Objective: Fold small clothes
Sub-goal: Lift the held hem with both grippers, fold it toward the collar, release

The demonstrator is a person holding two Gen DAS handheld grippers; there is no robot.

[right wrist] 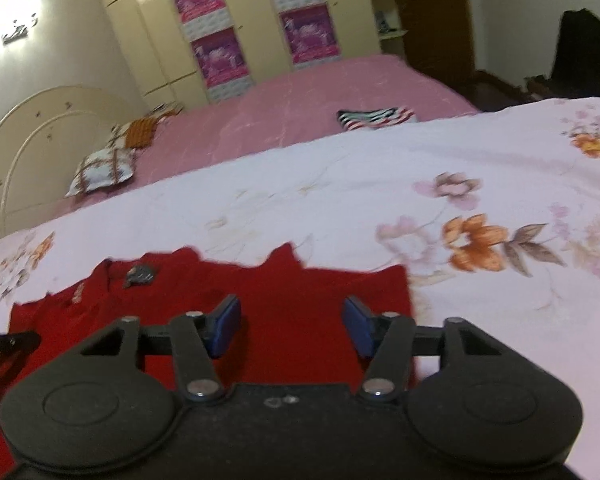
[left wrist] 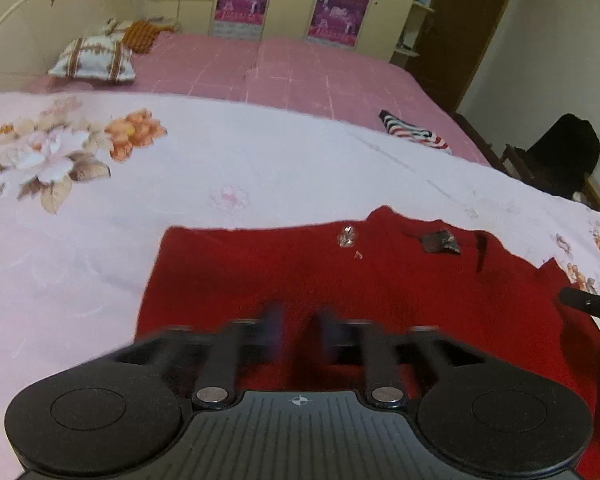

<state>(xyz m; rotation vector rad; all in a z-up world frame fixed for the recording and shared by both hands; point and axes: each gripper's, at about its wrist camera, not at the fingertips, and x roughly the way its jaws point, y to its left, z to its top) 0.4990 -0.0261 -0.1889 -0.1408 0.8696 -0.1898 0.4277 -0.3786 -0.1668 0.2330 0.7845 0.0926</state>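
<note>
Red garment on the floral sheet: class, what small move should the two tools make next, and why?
Probably lower both onto the near edge of the red garment and close. The right tool is open above the cloth with nothing between its pads; the left tool, blurred, also seems open. The garment lies spread flat on the floral sheet, apparently not yet folded.

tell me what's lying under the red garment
The red garment lies flat on a pale floral bedspread, which shows all around its edges. Whatever is directly beneath the cloth is covered, so anything else there cannot be seen.
</note>
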